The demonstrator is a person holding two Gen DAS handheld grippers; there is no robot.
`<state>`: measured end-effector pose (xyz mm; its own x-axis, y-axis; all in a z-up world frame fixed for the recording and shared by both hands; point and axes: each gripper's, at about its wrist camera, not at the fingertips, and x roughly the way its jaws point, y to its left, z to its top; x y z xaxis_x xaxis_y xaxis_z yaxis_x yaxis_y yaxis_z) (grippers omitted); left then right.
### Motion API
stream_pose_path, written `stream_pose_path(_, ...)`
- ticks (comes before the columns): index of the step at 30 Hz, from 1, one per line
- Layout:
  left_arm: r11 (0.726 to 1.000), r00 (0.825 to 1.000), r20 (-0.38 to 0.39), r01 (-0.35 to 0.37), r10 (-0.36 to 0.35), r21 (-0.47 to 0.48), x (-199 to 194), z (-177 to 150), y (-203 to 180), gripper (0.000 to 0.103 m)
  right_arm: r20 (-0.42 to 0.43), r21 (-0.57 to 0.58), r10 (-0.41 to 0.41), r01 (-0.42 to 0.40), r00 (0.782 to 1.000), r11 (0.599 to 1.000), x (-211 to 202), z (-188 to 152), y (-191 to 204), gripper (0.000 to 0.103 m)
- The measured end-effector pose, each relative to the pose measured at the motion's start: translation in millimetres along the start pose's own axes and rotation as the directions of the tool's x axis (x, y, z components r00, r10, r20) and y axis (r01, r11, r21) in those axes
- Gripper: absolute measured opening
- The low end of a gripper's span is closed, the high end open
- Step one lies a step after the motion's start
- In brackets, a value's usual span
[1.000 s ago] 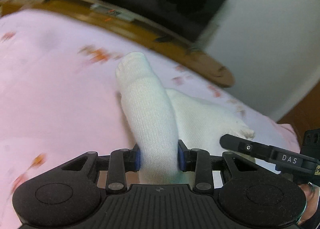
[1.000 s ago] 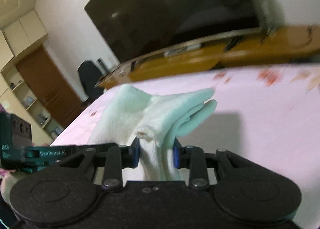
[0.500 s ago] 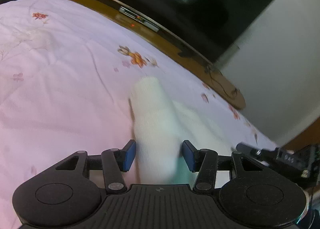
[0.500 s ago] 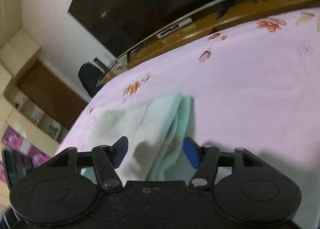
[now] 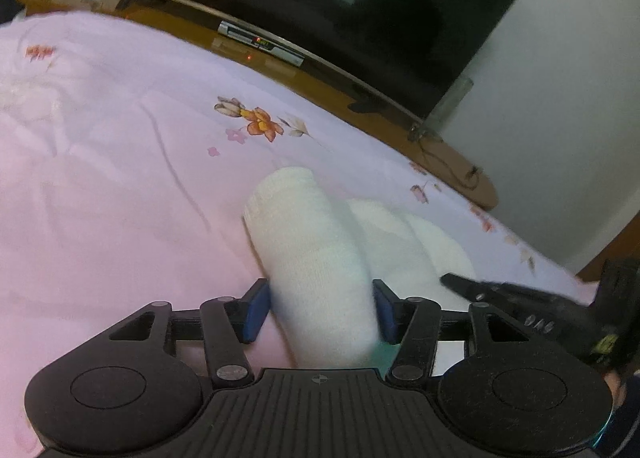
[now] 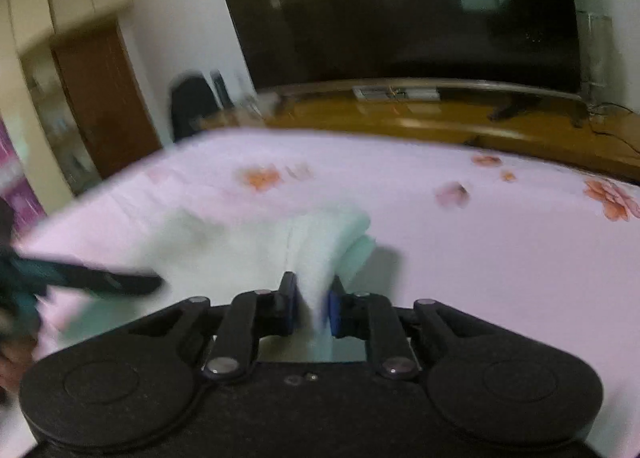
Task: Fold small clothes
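The left gripper (image 5: 322, 308) pointed downward at the bed, jaws opening, blue pads just clear of the white sock (image 5: 316, 258) lying between them on the pink floral bedsheet (image 5: 120, 178). The right gripper (image 6: 312, 304), similarly angled, had jaws closing, pinching the sock's folded pale-green edge (image 6: 320, 246).

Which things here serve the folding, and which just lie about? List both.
Job: socks, left tongs opening around them, right tongs closing on them.
About: sheet, TV, stand, set-top box, cable, door.
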<state>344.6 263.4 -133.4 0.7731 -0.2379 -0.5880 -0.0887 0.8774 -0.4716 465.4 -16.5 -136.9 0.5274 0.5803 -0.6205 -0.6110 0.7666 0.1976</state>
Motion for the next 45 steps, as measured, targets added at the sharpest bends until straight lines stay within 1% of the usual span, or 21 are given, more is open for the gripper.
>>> stream_pose_path(2, 0.999, 0.999, 0.001, -0.037, 0.037, 0.014, -8.2, 0.6, -4.5, 0.056, -0.007, 0.04, -0.017, 0.017, 1.0, 0.999, -5.7, 4.9, -4.6, 0.026)
stream_pose_path(5, 0.992, 0.993, 0.06, -0.105, 0.101, 0.064, -39.6, -5.4, -20.4, 0.056, 0.056, 0.034, -0.03, 0.028, 0.998, 0.999, -32.3, 13.3, 3.1, 0.024)
stream_pose_path(7, 0.992, 0.993, 0.076, -0.093, 0.086, 0.084, -55.3, -14.5, -32.7, 0.056, 0.076, 0.023, 0.022, -0.024, 0.997, 0.999, -56.9, 13.7, 12.0, 0.022)
stream_pose_path(9, 0.984, 0.992, 0.053, -0.124, 0.118, 0.126, -54.3, -24.7, -44.9, 0.056, 0.077, -0.009, 0.051, -0.05, 0.996, 0.999, -69.9, 9.2, 23.1, 0.022)
stream_pose_path(11, 0.973, 0.983, -0.01, -0.178, 0.182, 0.145, -39.2, -33.4, -49.7, 0.061, 0.016, -0.054, 0.023, -0.022, 1.0, 0.998, -64.4, 2.1, 34.7, 0.02)
stream_pose_path(12, 0.977, 0.983, -0.014, -0.179, 0.182, 0.112, -35.5, -36.3, -48.4, 0.067, -0.058, -0.081, -0.033, 0.028, 0.998, 0.996, -50.1, -2.7, 38.5, 0.017)
stream_pose_path(13, 0.976, 0.98, -0.02, -0.195, 0.198, 0.095, -34.8, -37.1, -49.9, 0.068, -0.139, -0.099, -0.09, 0.076, 0.986, 0.992, -33.0, -10.3, 39.0, 0.019)
stream_pose_path(14, 0.971, 0.976, -0.023, -0.214, 0.218, 0.104, -37.3, -35.2, -53.7, 0.068, -0.108, -0.083, -0.1, 0.091, 0.989, 0.992, -32.5, -12.9, 38.2, 0.019)
stream_pose_path(16, 0.959, 0.968, -0.005, -0.249, 0.252, 0.137, -52.7, -32.9, -64.5, 0.068, -0.118, -0.064, -0.141, 0.134, 0.983, 0.989, -36.4, -7.6, 42.1, 0.019)
stream_pose_path(18, 0.963, 0.976, 0.043, -0.219, 0.215, 0.154, -76.8, -41.3, -68.3, 0.068, -0.087, -0.108, -0.163, 0.153, 0.983, 0.982, -52.3, -4.6, 53.9, 0.017)
stream_pose_path(22, 0.967, 0.975, 0.025, -0.221, 0.22, 0.125, -101.7, -72.4, -59.3, 0.068, -0.066, -0.139, -0.075, 0.066, 0.995, 0.988, -88.1, -18.1, 67.8, 0.02)
stream_pose_path(24, 0.97, 0.973, -0.029, -0.226, 0.23, 0.093, -98.8, -91.3, -50.2, 0.068, -0.101, -0.156, -0.053, 0.037, 0.993, 0.987, -88.0, -32.0, 75.3, 0.019)
stream_pose_path(27, 0.96, 0.965, -0.006, -0.26, 0.262, 0.101, -110.6, -107.6, -58.4, 0.068, -0.226, -0.164, -0.127, 0.091, 0.966, 0.982, -69.2, -64.4, 73.2, 0.022)
stream_pose_path(29, 0.956, 0.961, -0.01, -0.273, 0.275, 0.105, -120.1, -118.2, -66.6, 0.068, -0.2, -0.115, -0.129, 0.107, 0.971, 0.988, -77.2, -71.7, 69.4, 0.023)
stream_pose_path(32, 0.936, 0.946, -0.016, -0.317, 0.323, 0.151, -133.2, -142.3, -79.6, 0.088, -0.212, -0.021, -0.126, 0.124, 0.969, 0.992, -94.5, -80.4, 66.1, 0.027)
stream_pose_path(33, 0.931, 0.939, -0.04, -0.331, 0.34, 0.154, -138.6, -151.3, -84.8, 0.089, -0.212, -0.008, -0.128, 0.13, 0.969, 0.992, -102.9, -84.1, 68.4, 0.026)
stream_pose_path(36, 0.916, 0.934, -0.019, -0.346, 0.357, 0.204, -178.4, -174.6, -111.7, 0.091, -0.182, 0.062, -0.14, 0.154, 0.973, 0.986, -155.6, -99.5, 81.6, 0.034)
stream_pose_path(38, 0.928, 0.943, 0.02, -0.33, 0.332, 0.176, -216.4, -184.9, -126.3, 0.103, -0.141, 0.102, -0.13, 0.145, 0.981, 0.984, -199.3, -111.1, 92.5, 0.049)
stream_pose_path(39, 0.933, 0.946, 0.041, -0.323, 0.321, 0.16, -235.4, -188.6, -133.4, 0.103, -0.111, 0.119, -0.127, 0.14, 0.986, 0.983, -224.0, -116.7, 101.4, 0.07)
stream_pose_path(40, 0.934, 0.946, 0.064, -0.325, 0.318, 0.149, -252.7, -190.3, -139.9, 0.103, -0.091, 0.132, -0.126, 0.137, 0.988, 0.982, -241.7, -120.9, 108.9, 0.084)
stream_pose_path(45, 0.937, 0.944, 0.164, -0.312, 0.287, 0.159, -314.0, -187.2, -170.8, 0.103, 0.033, 0.157, -0.142, 0.136, 0.989, 0.978, -319.7, -125.1, 144.3, 0.084)
